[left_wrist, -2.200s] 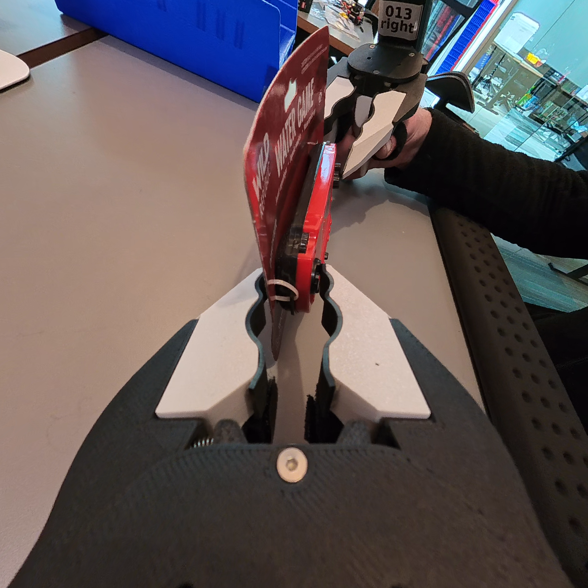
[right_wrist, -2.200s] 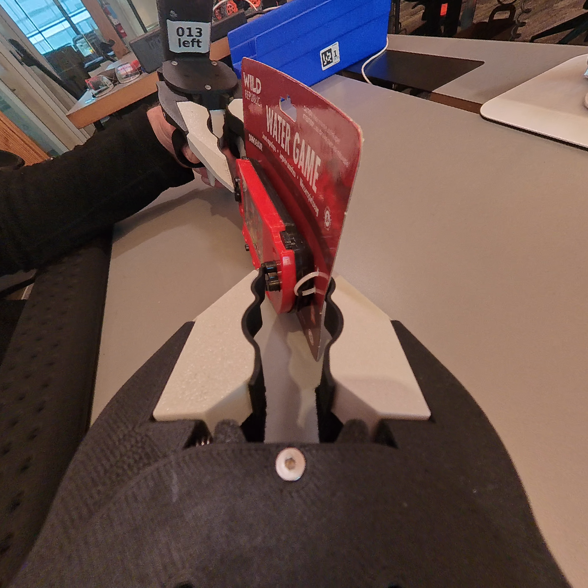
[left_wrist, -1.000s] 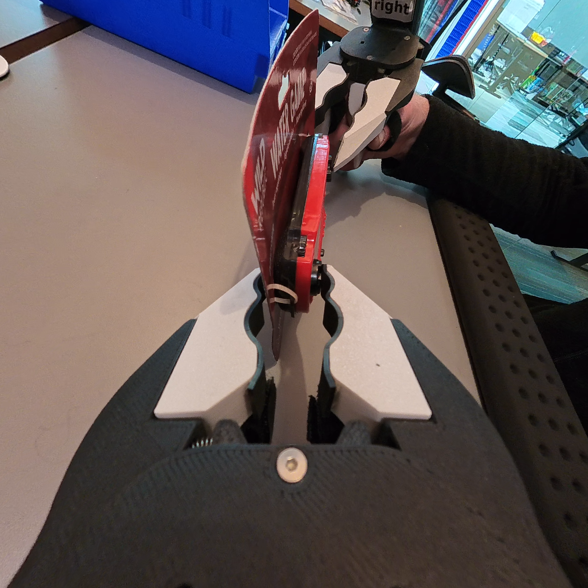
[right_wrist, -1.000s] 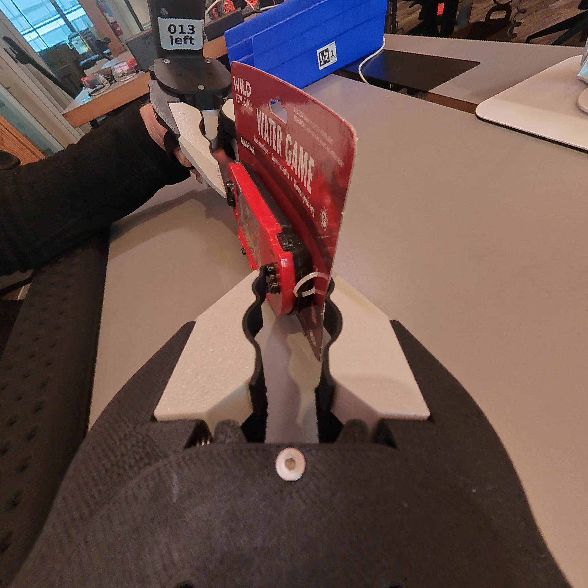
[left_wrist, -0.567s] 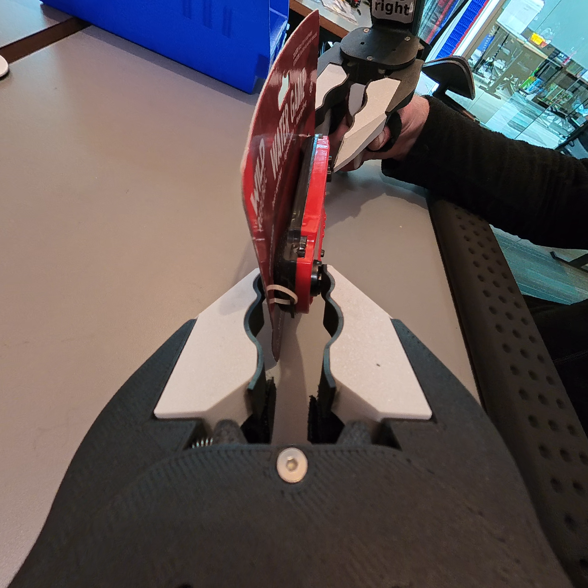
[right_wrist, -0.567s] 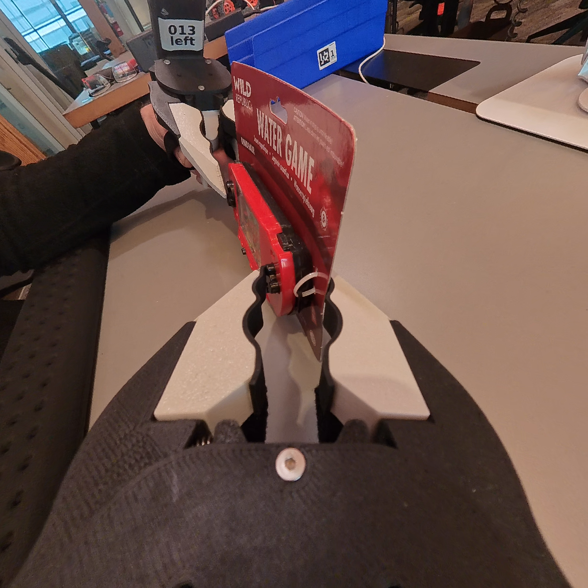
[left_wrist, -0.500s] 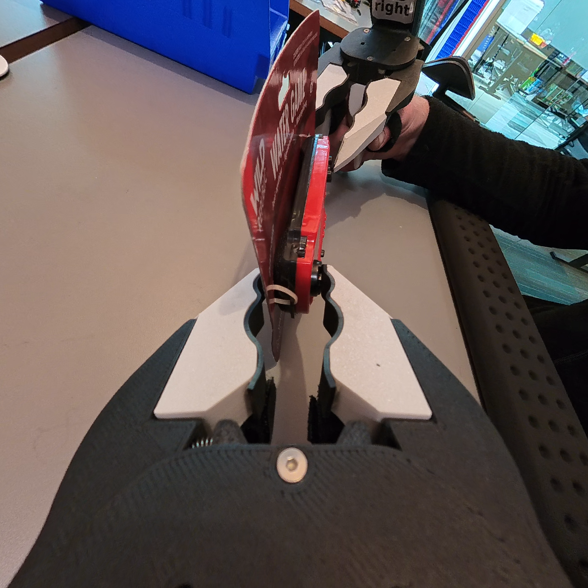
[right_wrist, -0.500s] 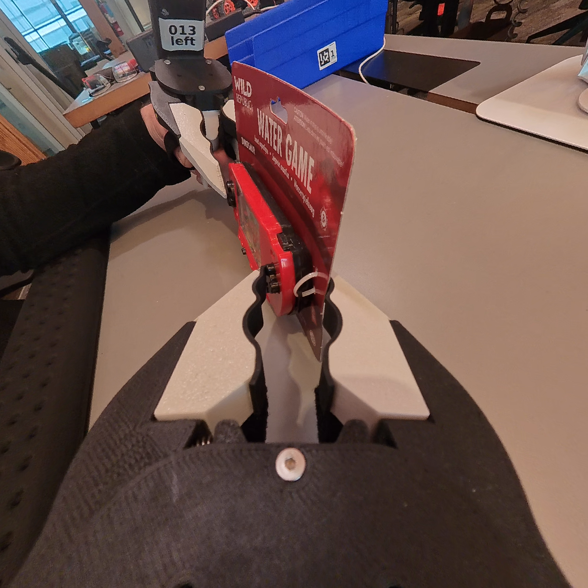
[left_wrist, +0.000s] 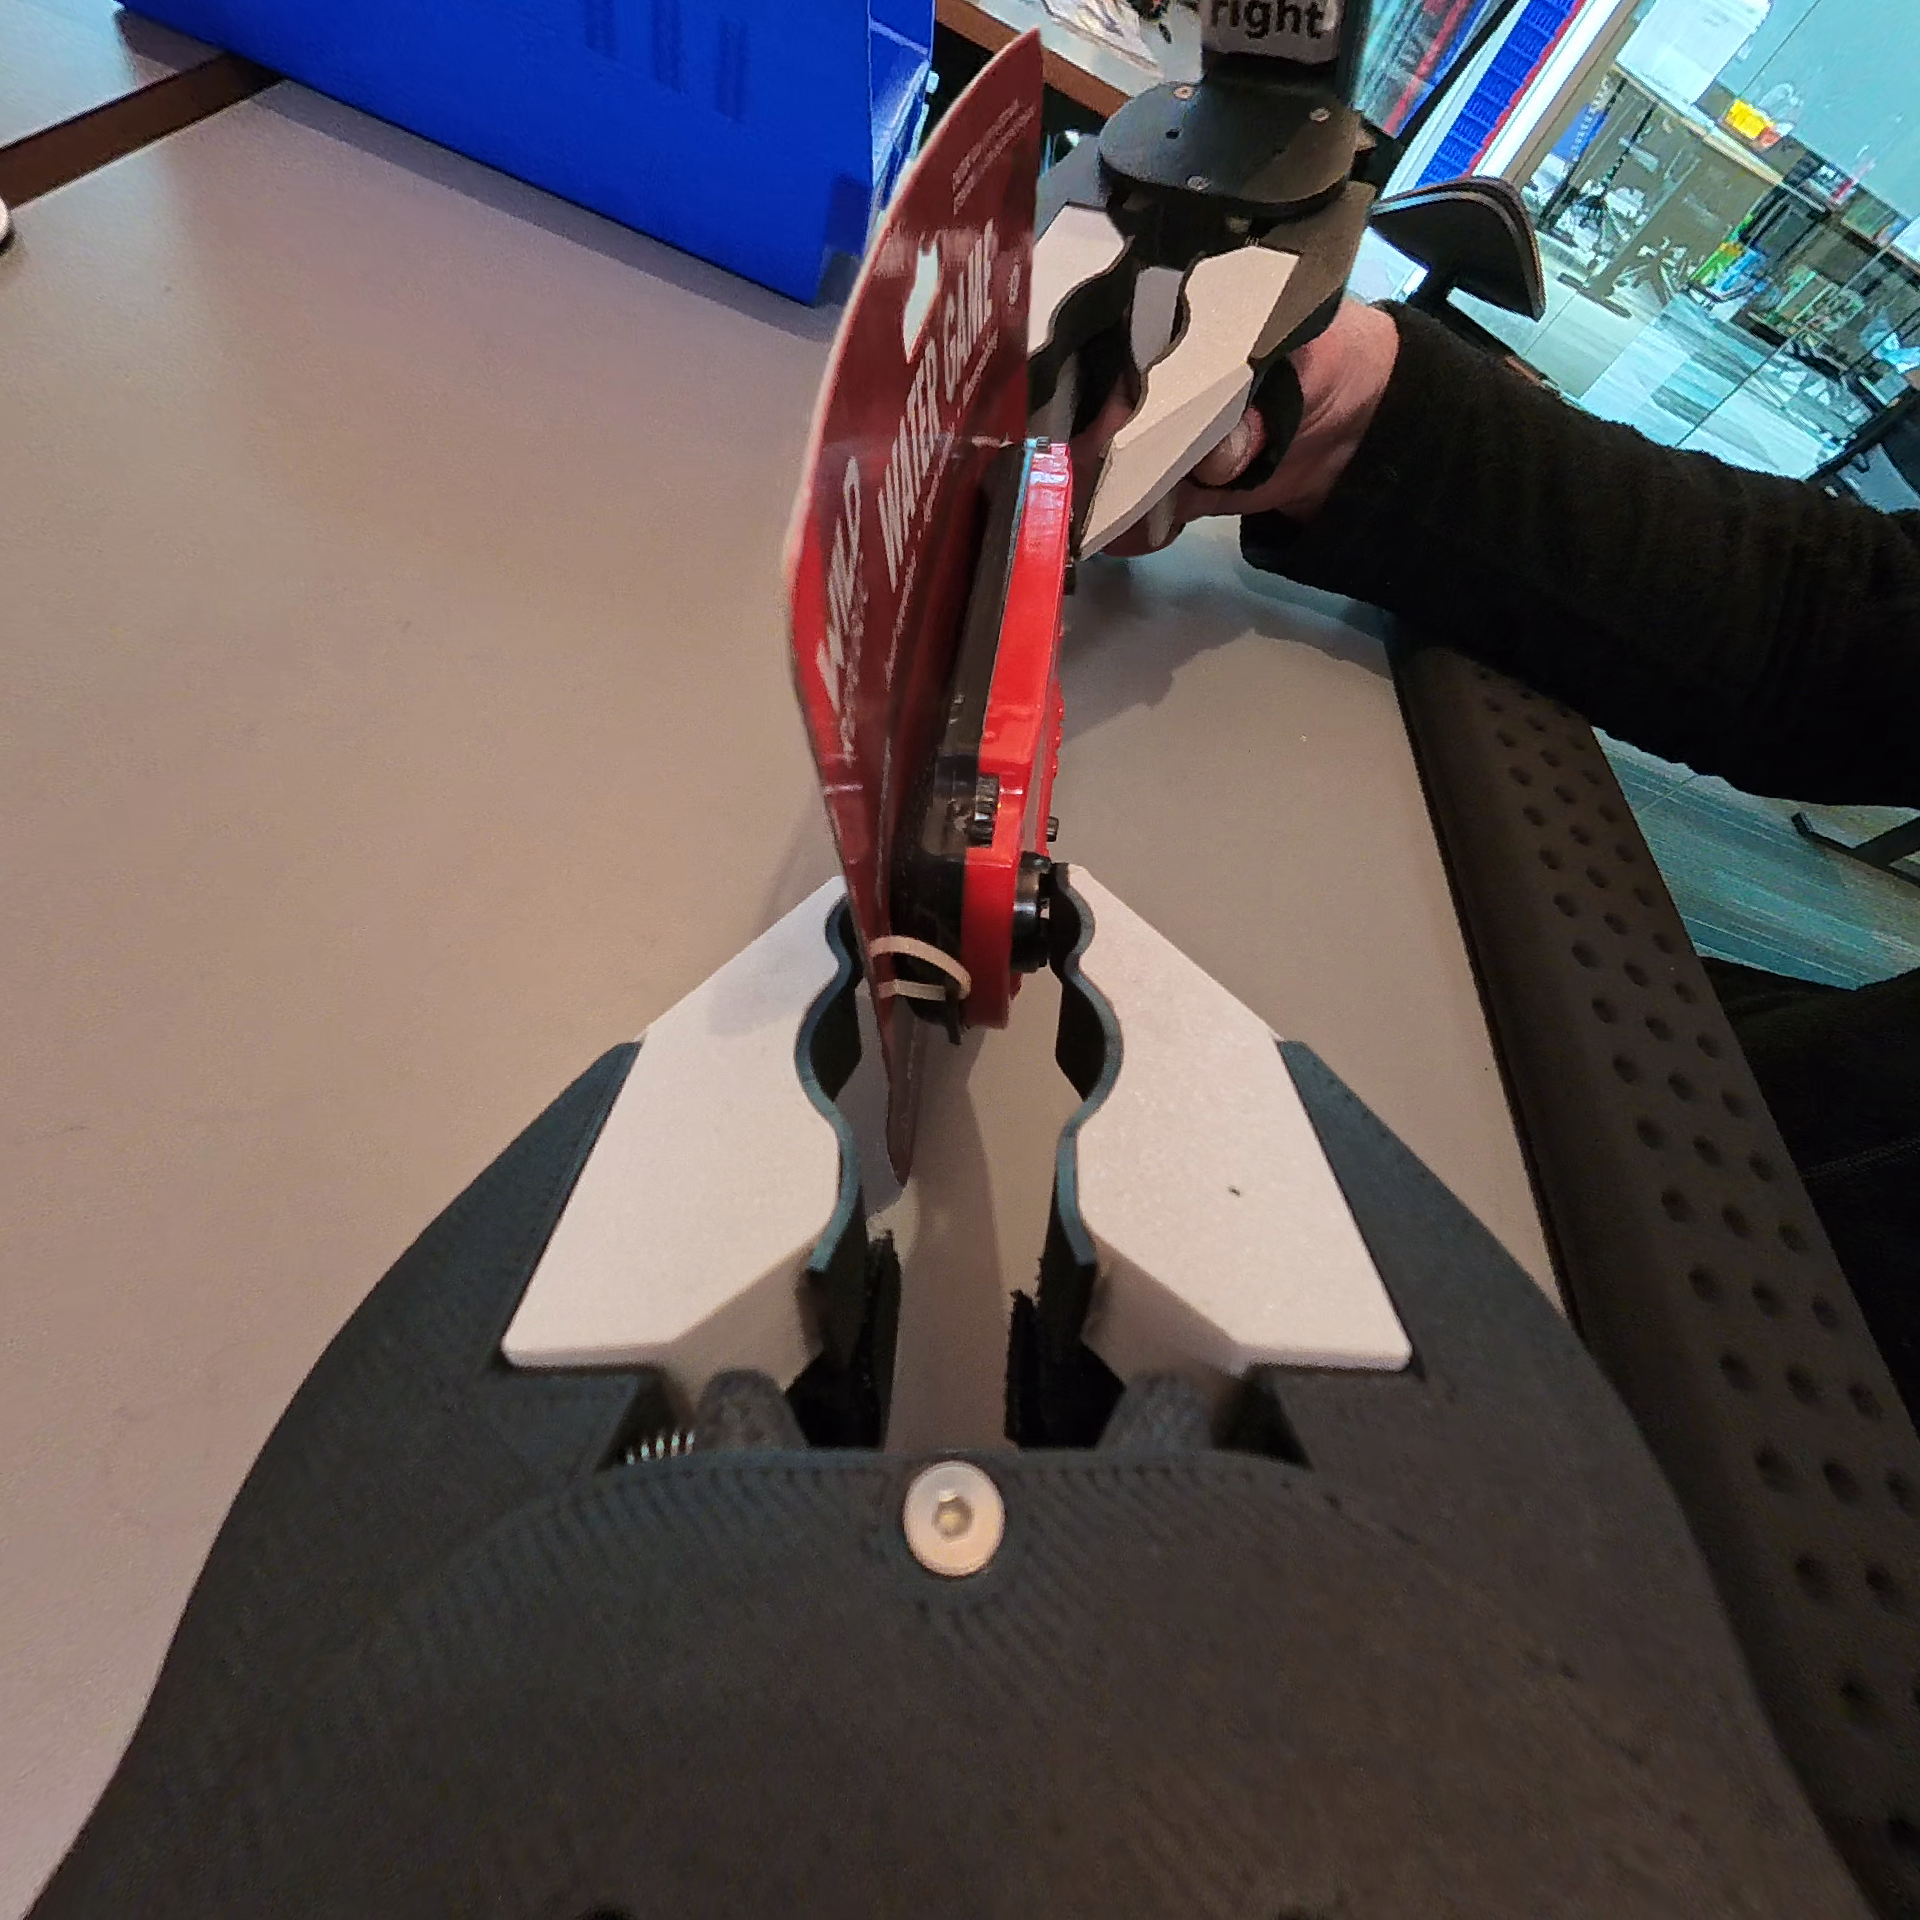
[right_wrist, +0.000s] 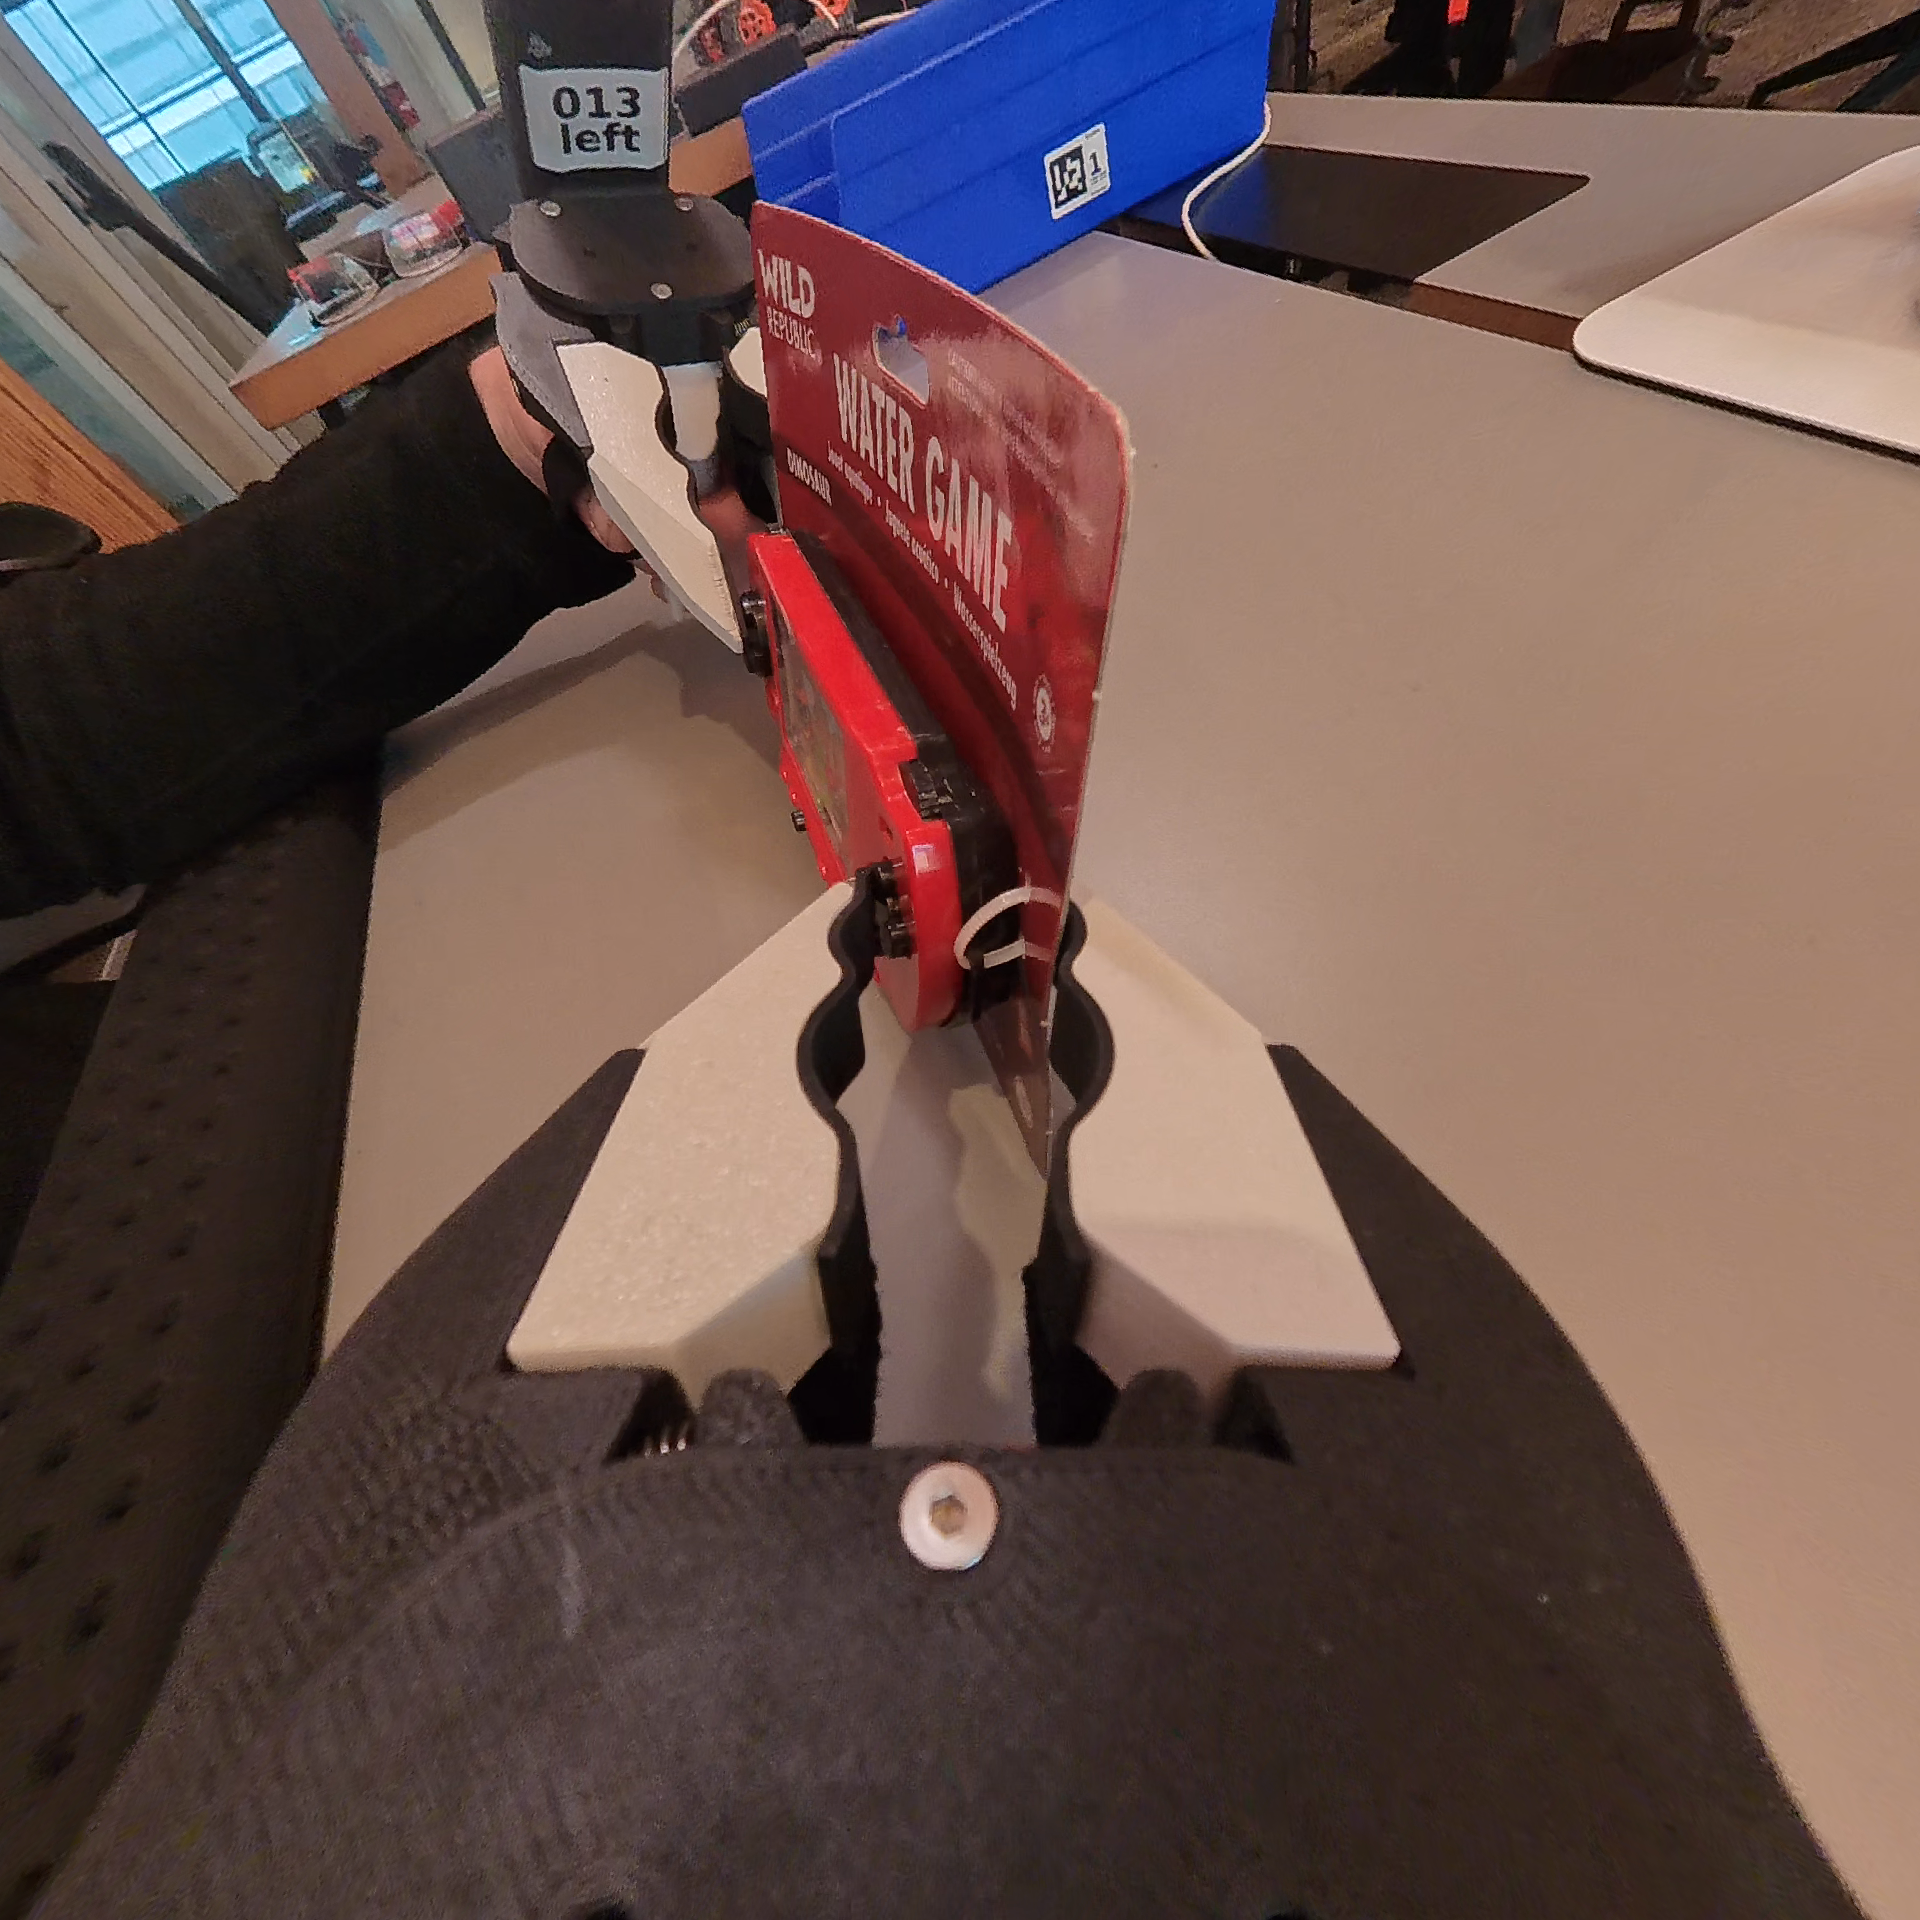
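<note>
While both grippers (left_wrist: 951, 914) (right_wrist: 961, 935) clamp, toy (left_wrist: 1013, 727) hides fingertips.

A plain grey table (left_wrist: 395, 644) fills most of both views. A blue bin (right_wrist: 997, 135) stands on its far side, and a flat white pad (right_wrist: 1766, 312) lies at one corner; the surface near the camera is bare.

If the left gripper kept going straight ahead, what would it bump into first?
The left gripper is already shut on the red packaged toy, so it would just push that. Behind the toy, probably the right gripper, clamped on the far end.
</note>
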